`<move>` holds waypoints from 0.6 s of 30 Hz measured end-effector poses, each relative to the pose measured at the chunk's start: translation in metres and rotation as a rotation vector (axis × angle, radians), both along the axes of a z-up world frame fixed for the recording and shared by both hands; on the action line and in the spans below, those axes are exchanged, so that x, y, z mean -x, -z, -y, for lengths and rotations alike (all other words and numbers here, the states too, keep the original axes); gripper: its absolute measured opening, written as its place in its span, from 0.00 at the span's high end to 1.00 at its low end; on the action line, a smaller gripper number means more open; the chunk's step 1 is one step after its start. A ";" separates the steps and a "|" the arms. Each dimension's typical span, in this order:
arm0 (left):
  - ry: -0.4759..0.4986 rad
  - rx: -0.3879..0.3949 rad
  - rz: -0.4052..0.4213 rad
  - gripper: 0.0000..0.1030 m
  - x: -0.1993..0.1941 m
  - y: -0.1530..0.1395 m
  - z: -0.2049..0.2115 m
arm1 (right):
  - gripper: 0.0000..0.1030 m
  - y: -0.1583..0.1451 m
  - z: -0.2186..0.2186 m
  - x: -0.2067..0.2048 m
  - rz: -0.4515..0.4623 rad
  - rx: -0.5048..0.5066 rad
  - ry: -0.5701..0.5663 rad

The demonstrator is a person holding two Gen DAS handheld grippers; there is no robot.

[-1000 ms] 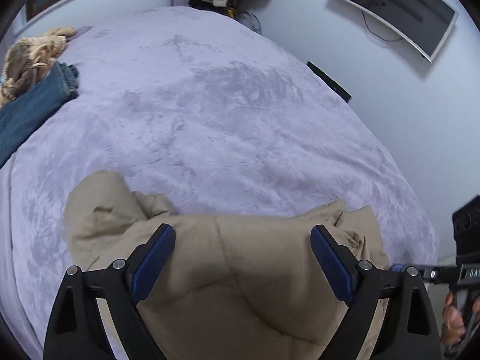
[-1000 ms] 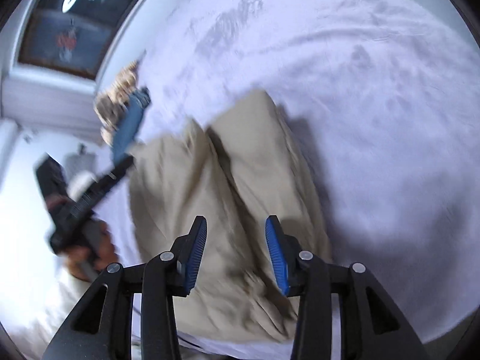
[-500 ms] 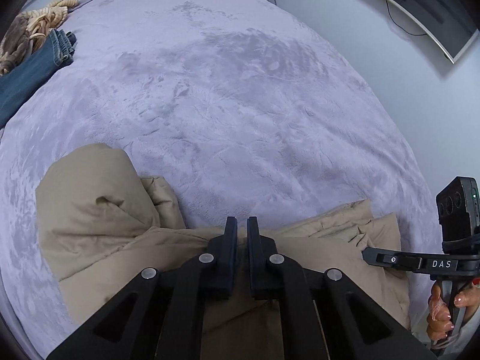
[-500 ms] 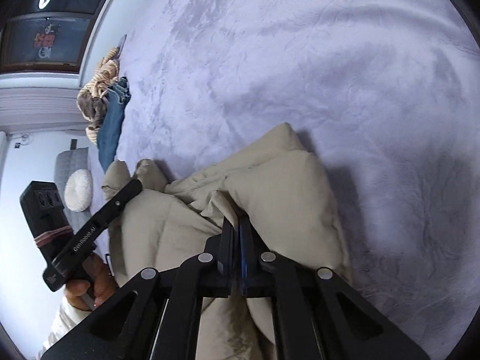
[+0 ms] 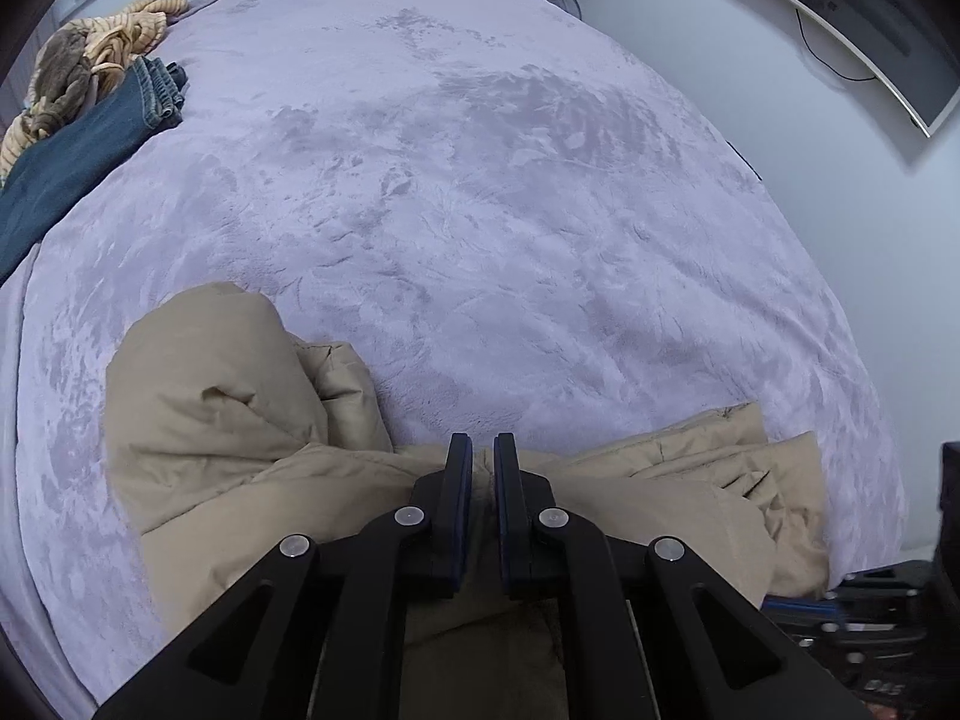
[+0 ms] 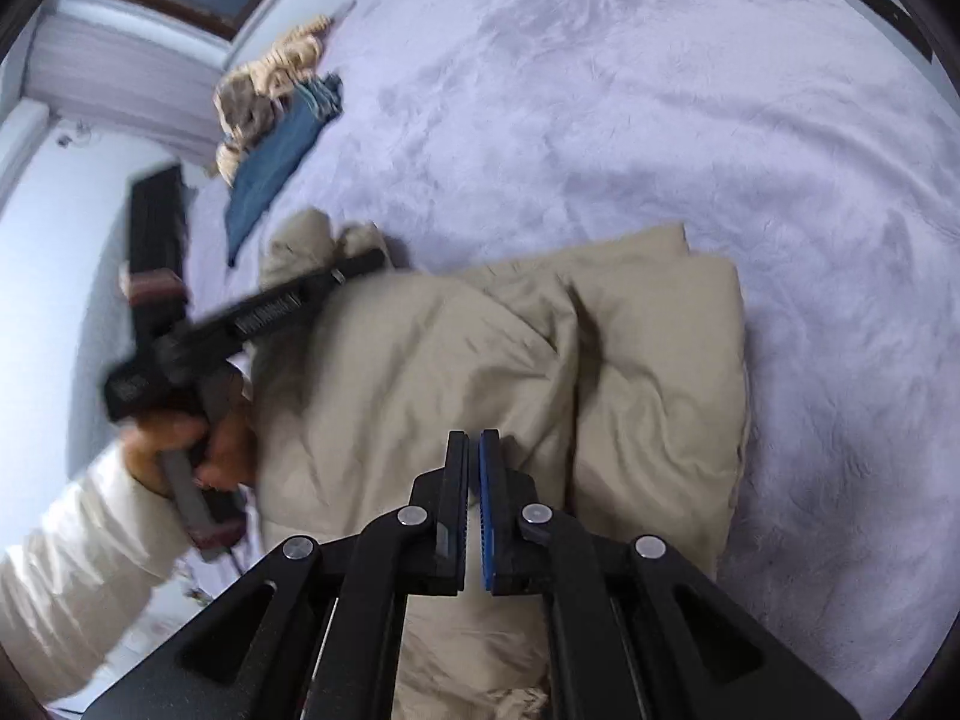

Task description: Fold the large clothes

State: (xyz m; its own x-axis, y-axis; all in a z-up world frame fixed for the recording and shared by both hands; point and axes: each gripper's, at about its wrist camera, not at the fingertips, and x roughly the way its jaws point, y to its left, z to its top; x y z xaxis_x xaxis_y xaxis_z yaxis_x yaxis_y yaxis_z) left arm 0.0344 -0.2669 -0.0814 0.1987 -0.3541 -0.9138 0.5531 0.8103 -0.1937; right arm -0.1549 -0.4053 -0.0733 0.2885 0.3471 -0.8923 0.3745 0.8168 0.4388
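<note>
Beige padded coat (image 5: 252, 420) bunched on lilac bedspread (image 5: 480, 210). Left gripper (image 5: 483, 450) pinched onto coat fabric. Right gripper (image 6: 474, 450) closed; grip on fabric cannot be told.

bedroom — home | bed (image 5: 480, 210) | wall TV (image 5: 852, 18) | jeans (image 5: 78, 144)

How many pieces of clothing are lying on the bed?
3: the beige puffy coat near the tongs, the blue jeans at the far-left edge, and a striped tan garment bunched beside them. More may be hidden.
</note>
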 end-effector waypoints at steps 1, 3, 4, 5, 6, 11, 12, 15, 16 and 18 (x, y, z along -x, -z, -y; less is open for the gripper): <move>-0.008 0.004 0.003 0.91 0.003 -0.007 -0.004 | 0.99 0.011 0.001 0.003 -0.037 0.001 0.013; -0.022 -0.006 0.019 0.91 0.010 -0.021 -0.012 | 1.00 0.018 0.012 0.011 -0.053 -0.026 0.064; -0.031 -0.013 0.030 0.91 0.015 -0.029 -0.018 | 1.00 0.016 0.014 0.013 -0.054 -0.036 0.076; -0.040 -0.022 0.035 0.91 0.019 -0.035 -0.024 | 1.00 0.013 0.017 0.014 -0.052 -0.040 0.079; -0.049 -0.034 0.038 0.91 0.024 -0.039 -0.030 | 0.97 0.008 0.018 0.016 -0.049 -0.035 0.076; -0.131 -0.075 0.004 0.91 0.044 -0.045 -0.063 | 0.94 -0.012 0.032 0.030 -0.050 -0.003 0.088; -0.148 -0.083 -0.004 0.91 0.049 -0.044 -0.070 | 0.94 -0.016 0.033 0.031 -0.049 0.003 0.098; -0.184 -0.102 -0.020 0.91 0.057 -0.042 -0.081 | 0.93 -0.024 0.042 0.037 -0.049 0.025 0.122; -0.197 -0.106 -0.028 0.83 0.059 -0.041 -0.085 | 0.93 -0.024 0.045 0.037 -0.054 0.029 0.126; -0.225 -0.111 -0.027 0.22 0.062 -0.043 -0.091 | 0.93 -0.024 0.050 0.039 -0.064 0.037 0.132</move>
State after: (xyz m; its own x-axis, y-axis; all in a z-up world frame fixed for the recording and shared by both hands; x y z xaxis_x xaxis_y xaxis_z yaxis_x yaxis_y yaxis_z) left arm -0.0273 -0.1764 -0.0388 0.2360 -0.2009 -0.9508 0.3518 0.9297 -0.1091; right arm -0.1934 -0.4553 -0.0493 0.2719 0.2764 -0.9218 0.5058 0.7739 0.3812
